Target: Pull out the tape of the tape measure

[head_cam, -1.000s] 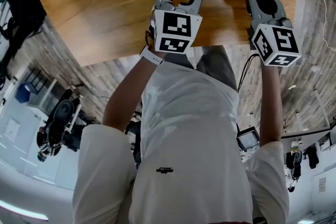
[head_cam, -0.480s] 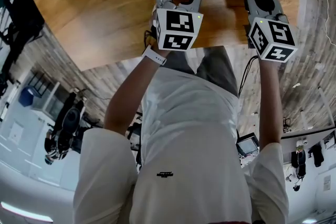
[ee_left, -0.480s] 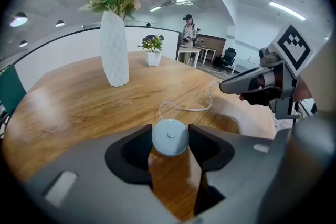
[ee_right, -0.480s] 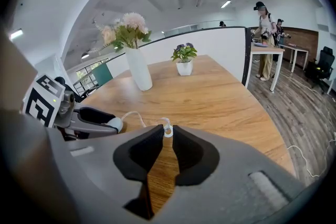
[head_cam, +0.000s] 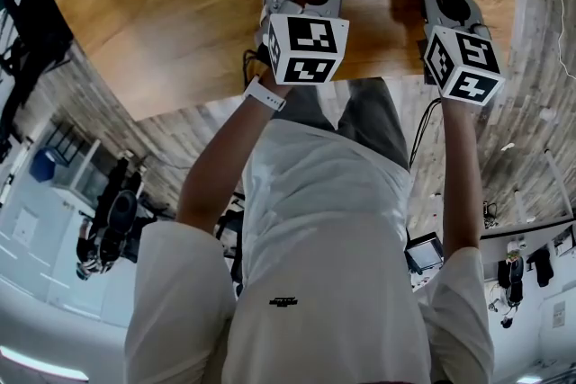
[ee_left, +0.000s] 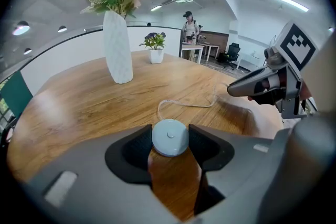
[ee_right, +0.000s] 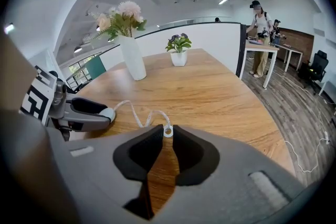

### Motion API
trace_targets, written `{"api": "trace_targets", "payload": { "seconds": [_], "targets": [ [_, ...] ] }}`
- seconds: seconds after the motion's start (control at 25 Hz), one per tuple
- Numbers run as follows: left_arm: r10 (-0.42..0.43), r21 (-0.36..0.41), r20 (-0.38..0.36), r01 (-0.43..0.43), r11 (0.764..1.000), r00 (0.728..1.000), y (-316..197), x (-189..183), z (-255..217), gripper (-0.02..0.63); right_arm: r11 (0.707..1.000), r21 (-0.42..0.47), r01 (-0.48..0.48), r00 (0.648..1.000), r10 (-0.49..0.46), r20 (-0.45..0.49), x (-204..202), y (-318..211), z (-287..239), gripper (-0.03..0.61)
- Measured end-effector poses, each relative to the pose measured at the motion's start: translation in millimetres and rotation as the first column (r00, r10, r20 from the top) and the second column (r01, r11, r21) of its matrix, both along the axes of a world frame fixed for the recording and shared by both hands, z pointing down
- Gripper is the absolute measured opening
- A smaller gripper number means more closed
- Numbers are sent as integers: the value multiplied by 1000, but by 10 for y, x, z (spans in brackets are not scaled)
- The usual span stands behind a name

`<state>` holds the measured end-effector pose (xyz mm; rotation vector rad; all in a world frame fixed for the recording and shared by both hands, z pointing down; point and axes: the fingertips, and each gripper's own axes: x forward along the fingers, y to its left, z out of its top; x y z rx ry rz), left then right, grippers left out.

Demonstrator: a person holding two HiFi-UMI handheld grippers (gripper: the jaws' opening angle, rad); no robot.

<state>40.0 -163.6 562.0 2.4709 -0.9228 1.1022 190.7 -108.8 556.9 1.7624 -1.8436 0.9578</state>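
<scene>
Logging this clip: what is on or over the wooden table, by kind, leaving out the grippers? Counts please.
Tape measure: 1
Tall vase of flowers: 1
Small potted plant: 1
Total: 3

My count, quick: 2 grippers, left gripper (ee_left: 170, 140) & right gripper (ee_right: 168, 132), w/ 1 marker cube each, so 2 cubes (head_cam: 306, 48) (head_cam: 463, 63). 1 tape measure (ee_left: 170, 136), round & white. 1 tape (ee_left: 185, 105) coming out of it, w/ 1 ring tab (ee_right: 168, 130) at its end. 1 wooden table (head_cam: 162, 4). On it 2 white vessels: 1 tall vase (ee_left: 117, 47) w/ flowers, 1 small pot (ee_left: 156, 55) w/ a plant. 1 watch (head_cam: 262, 94) on my left wrist. Far back: 1 desk (ee_right: 273, 51), 1 black office chair (ee_right: 316, 68), at least 1 person (ee_right: 259, 34); can't tell if there are more, too small.
</scene>
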Motion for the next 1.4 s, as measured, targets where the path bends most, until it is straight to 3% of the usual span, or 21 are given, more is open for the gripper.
{"api": "trace_targets", "payload": {
  "seconds": [0.48,0.76,1.4],
  "targets": [
    [-46,14,-1,46,999,999,57,7,52,241,998,-60,20,1000,-19,18,35,158,159,98],
    [-67,30,-8,67,997,998,55,-11,13,244,999,-47,9,999,-7,36,58,229,142,141],
    [-127,41,-66,130,991,990,259,-168,-403,227,999,-9,52,998,-52,46,-49,396,-267,156]
  ]
}}
